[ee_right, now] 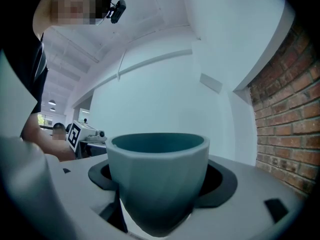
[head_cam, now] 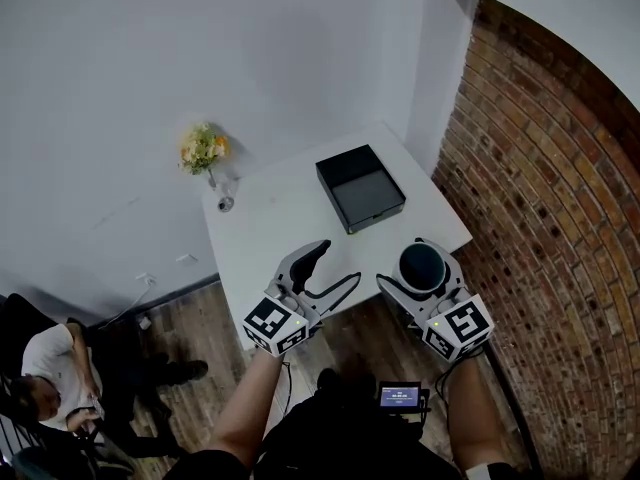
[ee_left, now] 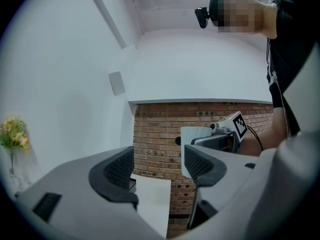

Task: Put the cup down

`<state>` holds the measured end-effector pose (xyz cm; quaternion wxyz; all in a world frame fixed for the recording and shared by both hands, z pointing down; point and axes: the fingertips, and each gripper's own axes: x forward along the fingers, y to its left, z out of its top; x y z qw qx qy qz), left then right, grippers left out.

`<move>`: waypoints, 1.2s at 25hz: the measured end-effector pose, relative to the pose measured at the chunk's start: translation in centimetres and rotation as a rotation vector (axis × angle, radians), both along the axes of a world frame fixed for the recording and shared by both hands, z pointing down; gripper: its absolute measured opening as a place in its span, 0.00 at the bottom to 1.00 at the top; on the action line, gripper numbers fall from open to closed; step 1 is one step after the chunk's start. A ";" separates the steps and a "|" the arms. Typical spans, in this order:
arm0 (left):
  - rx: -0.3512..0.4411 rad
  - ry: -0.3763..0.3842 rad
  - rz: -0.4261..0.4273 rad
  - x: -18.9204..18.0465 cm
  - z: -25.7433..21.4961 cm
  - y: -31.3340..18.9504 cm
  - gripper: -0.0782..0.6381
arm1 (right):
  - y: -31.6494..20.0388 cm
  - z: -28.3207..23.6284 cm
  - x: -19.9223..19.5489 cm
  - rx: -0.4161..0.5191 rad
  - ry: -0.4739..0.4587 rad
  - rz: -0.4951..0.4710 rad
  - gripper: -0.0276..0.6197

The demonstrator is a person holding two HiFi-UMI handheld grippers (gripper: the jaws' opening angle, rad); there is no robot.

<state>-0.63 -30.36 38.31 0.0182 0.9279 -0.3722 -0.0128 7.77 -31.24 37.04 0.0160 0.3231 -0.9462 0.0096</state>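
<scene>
At the lower left of the head view a person (head_cam: 48, 376) sits on the wood floor side of the room, well apart from the work. A small vase of yellow flowers (head_cam: 203, 149) stands at the upper left corner of the white table (head_cam: 270, 223).

Left of centre, the left gripper (head_cam: 338, 264) is over the table's near edge. In the left gripper view we find its fingers (ee_left: 119, 170) spread, with nothing between them; only a table corner and brickwork show through the gap.

An open black tray (head_cam: 361, 188) sits toward the table's far right side, apart from both grippers.

Right of centre, the right gripper (head_cam: 421, 268) is at the table's near right corner, its jaws pinching the teal cup (head_cam: 422, 263) from both sides. The right gripper view confirms the cup upright, mouth up, seated between the dark pads. We cannot tell whether its base touches the table.

A brick wall (head_cam: 545, 218) fills the right of the frame.
</scene>
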 end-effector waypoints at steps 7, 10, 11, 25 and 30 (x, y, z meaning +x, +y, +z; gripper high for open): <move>-0.003 0.014 -0.029 -0.1 0.3 -1.3 0.50 | -1.3 0.0 0.1 0.015 -0.001 -0.013 0.67; -0.004 0.020 -0.046 0.0 0.4 -1.8 0.49 | -2.0 0.2 -0.1 0.020 -0.002 -0.033 0.67; -0.005 0.022 -0.055 -0.1 0.5 -2.0 0.49 | -2.3 0.3 -0.2 0.022 -0.001 -0.041 0.67; -0.035 0.062 -0.077 -3.4 3.4 -6.2 0.49 | -12.3 4.7 -5.9 0.025 0.010 -0.042 0.67; -0.043 0.074 -0.069 -4.4 4.5 -8.2 0.49 | -18.0 6.8 -9.0 0.031 0.005 -0.029 0.67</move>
